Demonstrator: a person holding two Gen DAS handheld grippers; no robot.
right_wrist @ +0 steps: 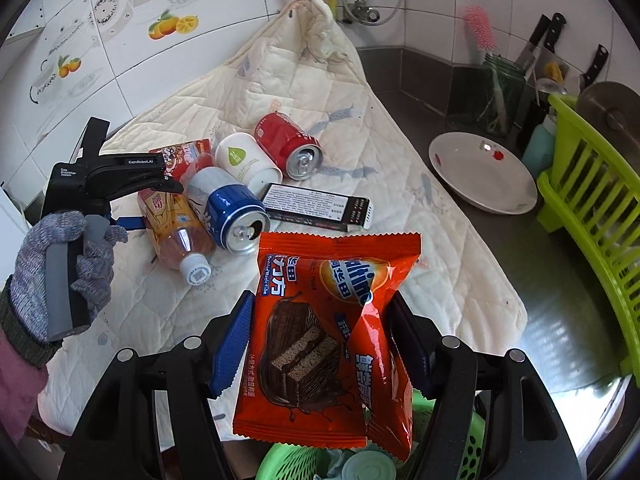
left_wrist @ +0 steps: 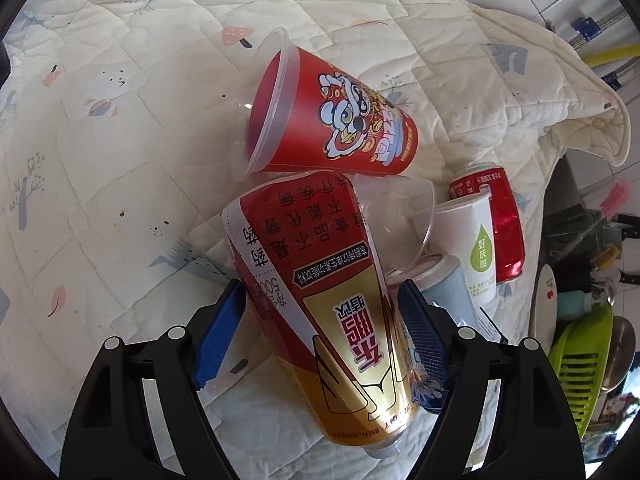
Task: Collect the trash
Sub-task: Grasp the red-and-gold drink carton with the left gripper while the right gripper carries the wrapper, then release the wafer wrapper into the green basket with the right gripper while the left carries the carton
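Observation:
My left gripper (left_wrist: 320, 300) is shut on a red-and-gold plastic bottle (left_wrist: 324, 300) lying on the quilted cloth (left_wrist: 120, 160); it also shows in the right wrist view (right_wrist: 172, 220). Beyond it lie a red printed cup (left_wrist: 332, 112), a clear cup (left_wrist: 396, 208), a white paper cup (left_wrist: 472, 240), a red can (left_wrist: 504, 224) and a blue can (right_wrist: 236, 216). My right gripper (right_wrist: 320, 320) is shut on an orange snack wrapper (right_wrist: 320, 340), held above a green basket (right_wrist: 296, 464) at the bottom edge.
A black-and-white flat box (right_wrist: 320, 208) lies on the cloth by the cans. A white plate (right_wrist: 480, 172) sits on the steel counter at right. A lime dish rack (right_wrist: 592, 220) stands far right, with knives and a pink brush behind it.

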